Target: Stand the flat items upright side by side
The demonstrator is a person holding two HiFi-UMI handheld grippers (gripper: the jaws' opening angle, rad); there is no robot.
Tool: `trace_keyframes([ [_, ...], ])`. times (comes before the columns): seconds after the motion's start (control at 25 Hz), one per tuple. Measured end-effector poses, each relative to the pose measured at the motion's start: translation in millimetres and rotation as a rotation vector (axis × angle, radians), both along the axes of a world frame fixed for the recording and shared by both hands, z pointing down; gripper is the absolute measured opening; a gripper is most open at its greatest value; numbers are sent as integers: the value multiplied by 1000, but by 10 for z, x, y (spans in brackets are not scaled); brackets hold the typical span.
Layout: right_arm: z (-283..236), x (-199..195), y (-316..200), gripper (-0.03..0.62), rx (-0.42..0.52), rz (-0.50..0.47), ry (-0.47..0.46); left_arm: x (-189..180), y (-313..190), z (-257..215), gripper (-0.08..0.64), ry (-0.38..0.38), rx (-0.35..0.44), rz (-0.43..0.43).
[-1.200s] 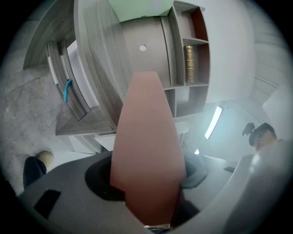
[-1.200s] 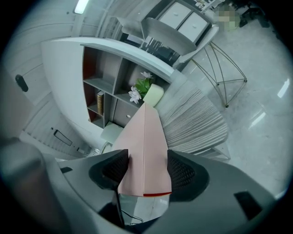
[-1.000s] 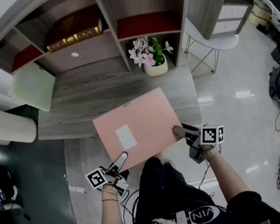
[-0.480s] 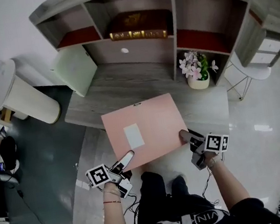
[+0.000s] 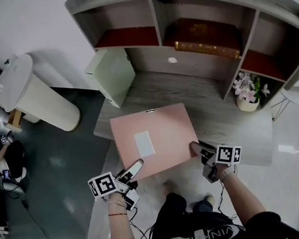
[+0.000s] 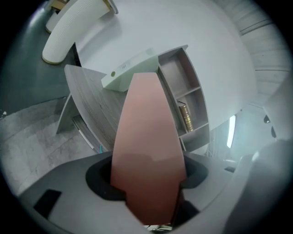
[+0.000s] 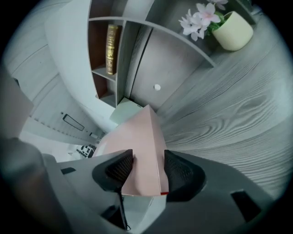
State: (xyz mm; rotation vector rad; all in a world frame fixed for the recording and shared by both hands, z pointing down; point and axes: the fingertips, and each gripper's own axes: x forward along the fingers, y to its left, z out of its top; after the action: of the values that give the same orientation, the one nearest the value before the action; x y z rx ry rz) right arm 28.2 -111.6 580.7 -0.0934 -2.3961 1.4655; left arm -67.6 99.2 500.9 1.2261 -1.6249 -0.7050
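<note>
Jaws grip one box (image 5: 168, 135): left gripper (image 5: 136, 166); right gripper (image 5: 195, 148), just closing.

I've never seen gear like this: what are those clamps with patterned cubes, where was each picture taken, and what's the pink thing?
No robot here: a person holds a two-jaw clamp in each hand. The wide picture comes from a camera on their head, looking down; the round ones from cameras riding on each clamp. The left gripper and right gripper both grip the near edge of a flat pink box; the right one's jaws have just been closing on it. On the grey desk stand a pale green box, upright, and a flower pot.
</note>
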Motion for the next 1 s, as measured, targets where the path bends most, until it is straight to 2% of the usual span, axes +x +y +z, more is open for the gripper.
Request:
trace_keyframes([
  [0.2, 33, -608, 246, 205, 4, -16, 13, -592, 178, -99, 285, -44, -41, 14],
  [0.4, 134, -968, 295, 202, -37, 30, 23, -1025, 121, -159, 285, -105, -79, 72],
  [0.56, 197, -1198, 276, 198, -44, 85, 41, -1306, 0, -223, 285, -154, -114, 121],
  [0.72, 212, -1437, 213, 192, -25, 115, 60, -1532, -189, -357, 287, -238, -157, 177],
  [0.84, 229, -1618, 110, 193, -46, 146, 58, -1693, -359, -449, 286, -294, -186, 211],
  [1.0, 271, -1919, 72, 182, -43, 124, 79, -1908, -528, -552, 288, -366, -242, 248],
])
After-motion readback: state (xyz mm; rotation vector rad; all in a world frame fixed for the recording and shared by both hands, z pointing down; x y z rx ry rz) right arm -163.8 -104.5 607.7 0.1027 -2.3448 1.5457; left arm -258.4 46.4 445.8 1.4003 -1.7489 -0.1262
